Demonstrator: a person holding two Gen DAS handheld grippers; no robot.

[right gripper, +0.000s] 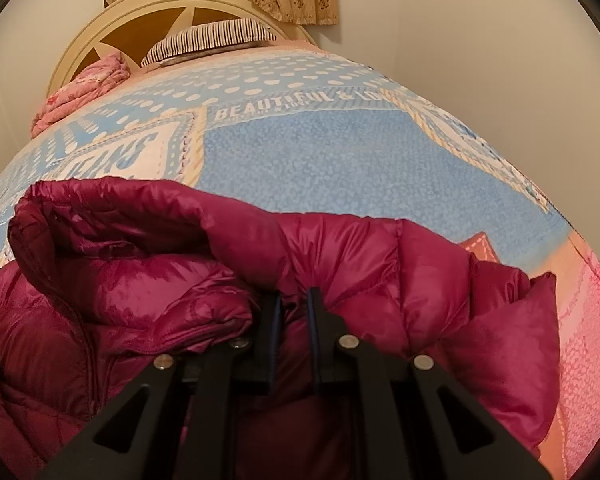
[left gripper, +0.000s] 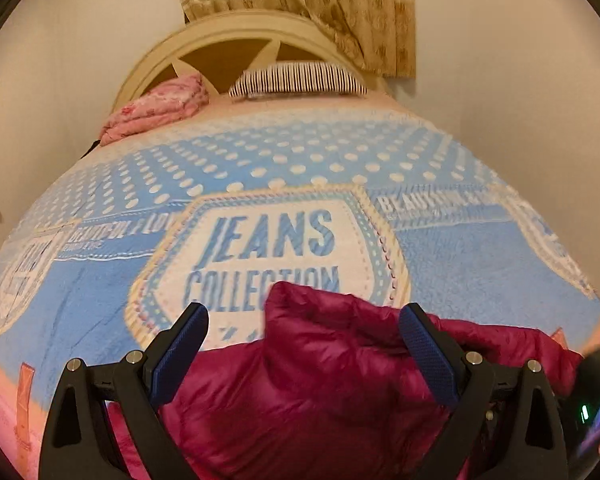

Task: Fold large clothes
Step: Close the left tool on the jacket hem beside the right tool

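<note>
Two grippers work one puffy magenta jacket (right gripper: 228,280), which lies bunched at the near end of the bed (left gripper: 480,264), at 6 o'clock in both wrist views; the right gripper (right gripper: 290,300) has its jaws nearly together, pinching a fold of the jacket near its middle; the left gripper (left gripper: 304,332) stands wide open over the jacket's left part, its blue pads (left gripper: 180,356) clear of the cloth and holding nothing; the likely trouble is slip, since the shell looks slick and the filling springy, so a thin pinch could pull free under a lift, or the fold could puff back open once let go; a second risk is that the open left jaws close on a loose upper layer only and drag it off the layers below; as for room, the blue spread runs bare toward 12 o'clock as far as the striped pillow (left gripper: 300,78) and pink quilt (left gripper: 156,110), well apart from the jacket; the bed's edge falls away at 3 o'clock in the right view, near the jacket's right flap
</note>
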